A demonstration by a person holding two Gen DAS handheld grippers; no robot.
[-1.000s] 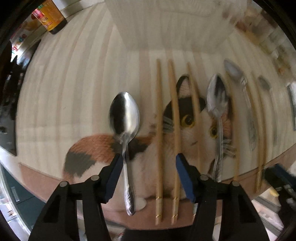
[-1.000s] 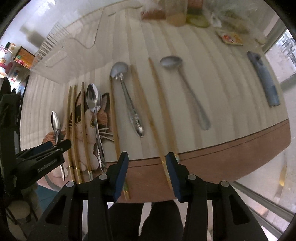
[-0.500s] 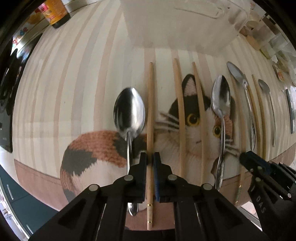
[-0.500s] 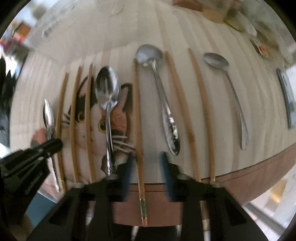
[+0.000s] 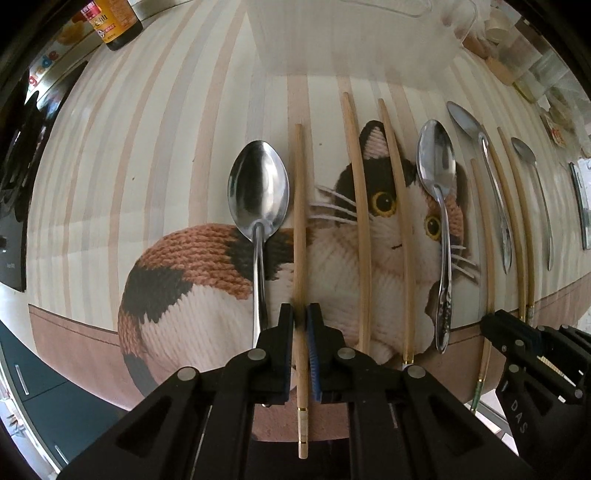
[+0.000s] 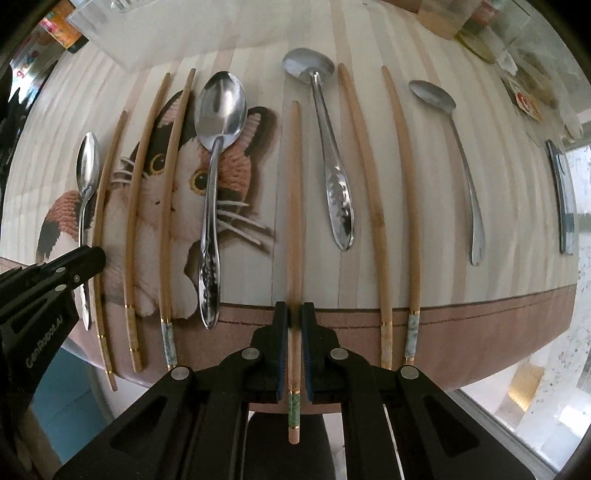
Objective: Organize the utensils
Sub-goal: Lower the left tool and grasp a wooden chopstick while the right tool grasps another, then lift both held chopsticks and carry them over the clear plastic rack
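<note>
A striped worktop [image 5: 147, 155] with a brown front edge is carrying a printed cat picture [image 5: 207, 273], and a row of chopsticks and spoons is lying across it. In the left wrist view, the left tool [image 5: 300, 325] is sitting closed on a plain chopstick [image 5: 299, 206], its blue pads pressing the stick from both sides near its thick end. That end is sticking out behind the pads, over the worktop's edge. A large spoon [image 5: 258, 192] is lying just beside the stick on the left, its handle running under the tool's left finger, so its end is hidden. Two more chopsticks [image 5: 364, 221] are lying to the right, then a second spoon [image 5: 437, 177]. A clear bin [image 5: 351, 37] is standing at the back, its far rim cut off by the frame. A dark bottle [image 5: 114, 22] at top left is also cut off. The right tool [image 5: 495, 328] is showing at the right edge.

In the right wrist view, the right tool [image 6: 293, 321] is gripping a green-banded chopstick [image 6: 294, 184], closed on it near the worktop's edge, with the banded end poking out behind the pads. The stick is slightly blurred at the pads. An embossed spoon [image 6: 328, 147] is lying just right of it, then two chopsticks [image 6: 369, 184] and a thin spoon [image 6: 454, 147]. The left tool [image 6: 90, 258] is entering from the left; its grip is hard to make out here.
</note>
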